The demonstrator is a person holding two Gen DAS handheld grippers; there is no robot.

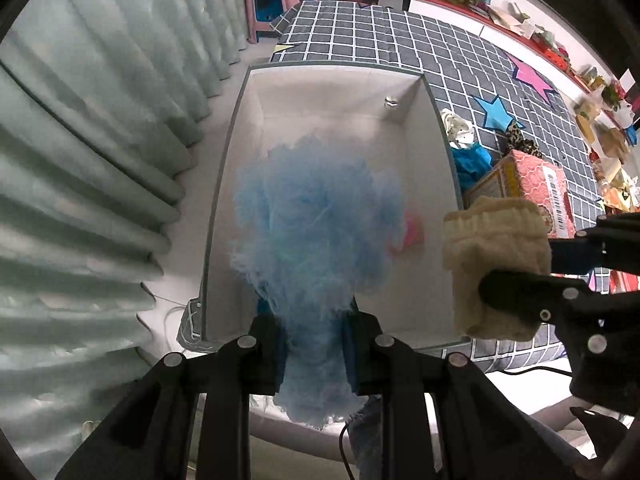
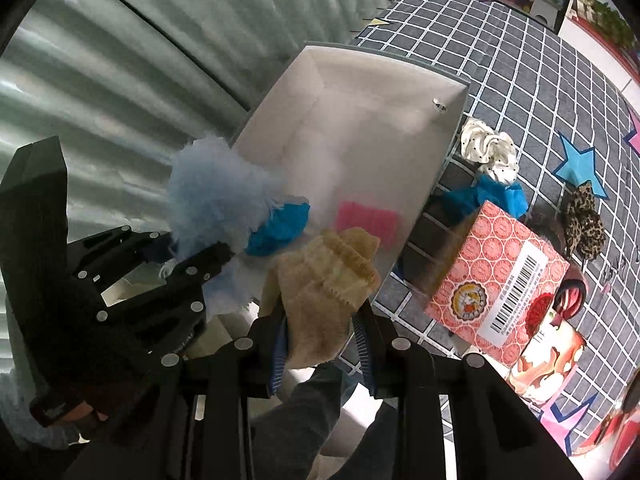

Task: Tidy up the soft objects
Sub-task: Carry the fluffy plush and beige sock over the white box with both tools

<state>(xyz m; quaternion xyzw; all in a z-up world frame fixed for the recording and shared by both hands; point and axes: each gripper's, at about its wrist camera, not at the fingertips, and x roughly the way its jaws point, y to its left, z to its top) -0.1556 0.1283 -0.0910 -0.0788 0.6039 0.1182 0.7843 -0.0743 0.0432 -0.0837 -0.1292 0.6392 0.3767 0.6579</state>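
My left gripper (image 1: 314,344) is shut on a fluffy light blue puff (image 1: 316,224) and holds it over the open white box (image 1: 224,184); the puff also shows in the right wrist view (image 2: 216,192). My right gripper (image 2: 322,340) is shut on a cream knitted sock (image 2: 324,280) just at the box's near right rim; the sock also shows in the left wrist view (image 1: 496,264). Inside the box (image 2: 360,92) lie a pink item (image 2: 366,220) and a blue cloth (image 2: 280,224).
On the checked cloth (image 2: 520,92) right of the box lie a white dotted scrunchie (image 2: 488,150), a blue cloth (image 2: 492,196), a leopard scrunchie (image 2: 584,220) and a pink patterned carton (image 2: 500,276). Grey curtains (image 1: 80,160) hang to the left.
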